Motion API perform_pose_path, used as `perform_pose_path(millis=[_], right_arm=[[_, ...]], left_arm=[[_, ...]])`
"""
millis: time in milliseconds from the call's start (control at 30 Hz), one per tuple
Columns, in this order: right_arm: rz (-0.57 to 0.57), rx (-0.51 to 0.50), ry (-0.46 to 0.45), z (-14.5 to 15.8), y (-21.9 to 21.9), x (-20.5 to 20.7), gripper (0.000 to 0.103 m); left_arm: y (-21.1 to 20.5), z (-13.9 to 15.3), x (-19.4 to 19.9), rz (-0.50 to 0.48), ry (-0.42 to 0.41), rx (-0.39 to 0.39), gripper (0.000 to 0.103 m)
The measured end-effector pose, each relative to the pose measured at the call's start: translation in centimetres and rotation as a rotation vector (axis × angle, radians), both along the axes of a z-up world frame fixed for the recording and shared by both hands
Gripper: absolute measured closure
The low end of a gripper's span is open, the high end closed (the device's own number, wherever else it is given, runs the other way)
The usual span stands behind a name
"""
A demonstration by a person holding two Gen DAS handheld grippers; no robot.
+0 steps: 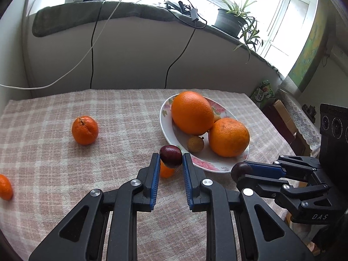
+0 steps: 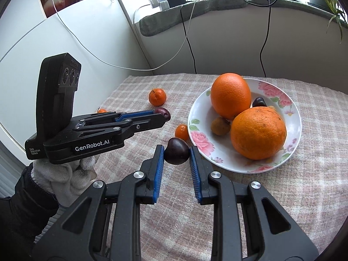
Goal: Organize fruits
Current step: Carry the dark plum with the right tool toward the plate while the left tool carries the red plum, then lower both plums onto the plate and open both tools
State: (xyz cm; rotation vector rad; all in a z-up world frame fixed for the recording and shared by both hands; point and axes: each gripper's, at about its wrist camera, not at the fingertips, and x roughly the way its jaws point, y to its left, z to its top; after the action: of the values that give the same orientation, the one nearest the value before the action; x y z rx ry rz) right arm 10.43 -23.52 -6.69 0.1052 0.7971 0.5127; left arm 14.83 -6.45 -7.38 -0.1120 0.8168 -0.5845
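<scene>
Dark plums fill both tools — left gripper (image 1: pixel 171 159) clamps one plum (image 1: pixel 171 156), right gripper (image 2: pixel 176 152) another (image 2: pixel 176 154), near the plate's (image 2: pixel 293 111) rim.

small orange (image 1: pixel 167 170): mostly hidden behind the left gripper's finger
edge tangerine (image 1: pixel 4 187): cut off by the frame
dark fruit in plate (image 2: pixel 259 102): half tucked behind the oranges

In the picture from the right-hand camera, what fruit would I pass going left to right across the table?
Tiny orange fruit → mandarin → dark plum in left gripper → dark plum in right gripper → small brown fruit → large oranges on the floral plate.
</scene>
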Motion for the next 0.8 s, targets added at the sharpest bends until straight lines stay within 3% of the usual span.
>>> perform_pose_path(millis=[433, 800], right_arm=[[-0.092, -0.059, -0.057, 1.9, -4.3, 2.0, 0.078], [-0.166, -0.127, -0.084, 2.1, -7.6, 5.8, 0.078]], left_arm=[[-2.8, 0.2, 1.0, -0.02, -0.009, 0.021, 0.084], [-5.5, 0.0, 1.7, -0.037, -0.033, 0.101, 0.084]])
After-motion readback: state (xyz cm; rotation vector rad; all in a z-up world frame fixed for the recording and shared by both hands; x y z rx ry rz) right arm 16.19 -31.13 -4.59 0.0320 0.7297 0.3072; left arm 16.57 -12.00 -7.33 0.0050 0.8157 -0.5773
